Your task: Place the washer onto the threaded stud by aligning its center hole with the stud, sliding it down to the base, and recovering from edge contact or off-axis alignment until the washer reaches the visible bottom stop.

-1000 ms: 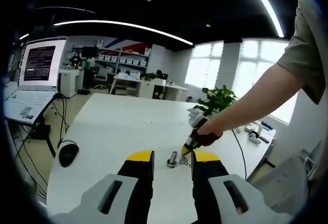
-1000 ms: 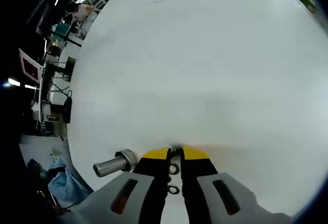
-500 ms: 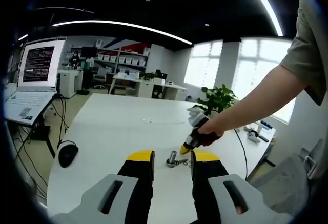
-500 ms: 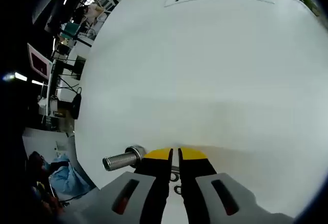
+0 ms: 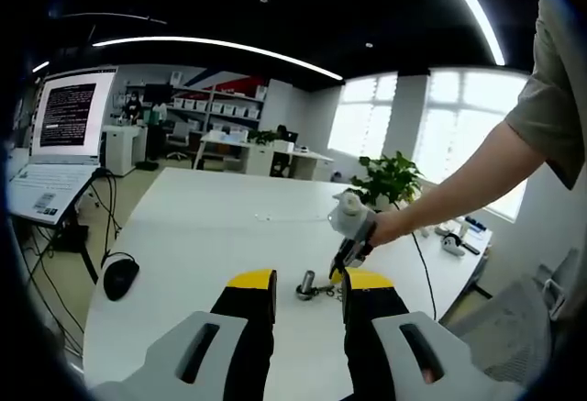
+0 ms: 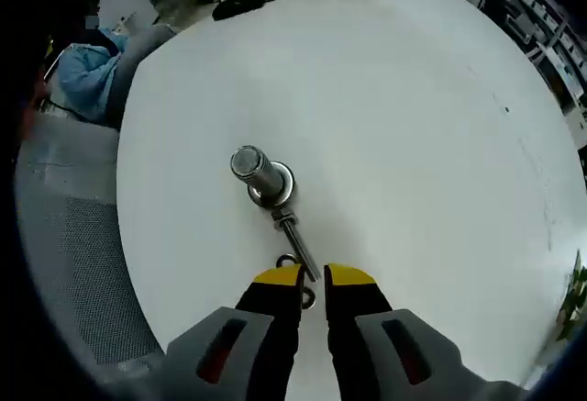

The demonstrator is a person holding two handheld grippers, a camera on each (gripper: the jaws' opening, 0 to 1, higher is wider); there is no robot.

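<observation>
Right hand-held gripper (image 6: 314, 277) nearly closed — washer (image 6: 305, 298) half-hidden between jaws; left hand-held gripper (image 5: 309, 283) spread.

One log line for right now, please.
stud upright on table | thin rod lying beside it | washer by right gripper tips, not on stud | right grip unclear | left gripper open

Upright threaded stud (image 6: 260, 173) on white table (image 6: 394, 126), tongs (image 6: 314, 279) nearly closed beside washers (image 6: 292, 261)
</observation>
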